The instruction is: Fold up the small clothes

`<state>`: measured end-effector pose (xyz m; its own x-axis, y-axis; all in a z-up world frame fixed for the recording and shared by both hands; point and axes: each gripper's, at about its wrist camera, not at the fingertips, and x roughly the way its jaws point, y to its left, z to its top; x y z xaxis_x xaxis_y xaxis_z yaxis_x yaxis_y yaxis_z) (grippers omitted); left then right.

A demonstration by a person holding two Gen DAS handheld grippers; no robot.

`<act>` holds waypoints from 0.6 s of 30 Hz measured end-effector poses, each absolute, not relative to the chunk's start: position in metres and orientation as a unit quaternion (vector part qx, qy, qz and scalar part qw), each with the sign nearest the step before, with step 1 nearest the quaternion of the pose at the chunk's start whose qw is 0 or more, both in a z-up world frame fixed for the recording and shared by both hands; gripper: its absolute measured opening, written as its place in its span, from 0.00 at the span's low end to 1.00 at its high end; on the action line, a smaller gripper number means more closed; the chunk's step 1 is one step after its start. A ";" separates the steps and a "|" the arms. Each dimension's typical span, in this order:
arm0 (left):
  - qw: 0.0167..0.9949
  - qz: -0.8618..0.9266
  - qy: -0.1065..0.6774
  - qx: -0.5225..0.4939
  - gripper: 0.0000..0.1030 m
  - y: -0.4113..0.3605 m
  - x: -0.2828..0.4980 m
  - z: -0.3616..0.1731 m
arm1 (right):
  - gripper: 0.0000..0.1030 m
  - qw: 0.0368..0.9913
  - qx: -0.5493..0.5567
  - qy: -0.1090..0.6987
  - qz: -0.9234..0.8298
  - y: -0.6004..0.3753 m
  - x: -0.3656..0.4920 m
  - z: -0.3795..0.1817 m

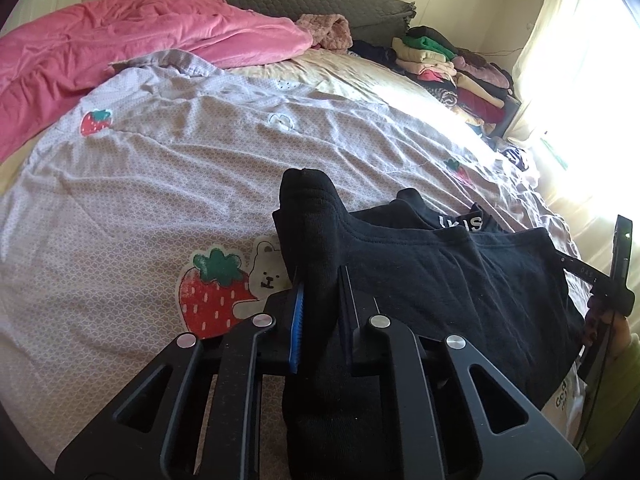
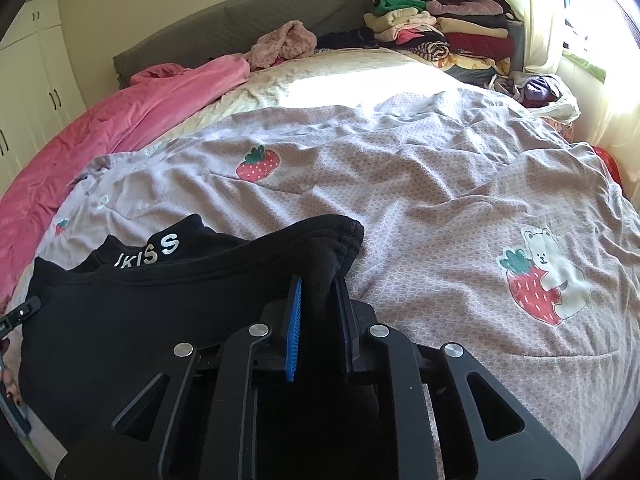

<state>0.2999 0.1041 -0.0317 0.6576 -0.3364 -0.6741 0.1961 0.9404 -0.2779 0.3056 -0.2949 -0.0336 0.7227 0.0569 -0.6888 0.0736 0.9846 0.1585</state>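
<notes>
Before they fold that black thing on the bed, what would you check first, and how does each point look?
1. Left fingers pinch a corner of the black cotton garment: ok.
2. Right fingers pinch its other corner: ok.
3. Fabric hangs between both grips without twisting: cannot tell.
4. Strawberry-print lilac bedspread offers free room ahead: ok.
5. Pink blanket lies clear of the garment: ok.
</notes>
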 end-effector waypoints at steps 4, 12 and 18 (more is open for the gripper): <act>0.912 -0.148 0.374 -0.083 0.05 0.102 0.294 -0.024 | 0.10 0.926 0.090 0.367 -0.004 -0.296 0.302 -0.031; 0.923 -0.161 0.338 -0.092 0.04 0.107 0.283 0.000 | 0.04 0.934 0.095 0.345 0.001 -0.297 0.290 -0.018; 0.929 -0.160 0.319 -0.098 0.04 0.112 0.284 0.010 | 0.04 0.941 0.082 0.328 0.006 -0.294 0.289 -0.004</act>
<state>0.2835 0.1124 0.0100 0.7450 -0.3599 -0.5616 0.2350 0.9296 -0.2841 0.2890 -0.2943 -0.0044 0.7848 0.0657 -0.6163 0.0423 0.9864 0.1590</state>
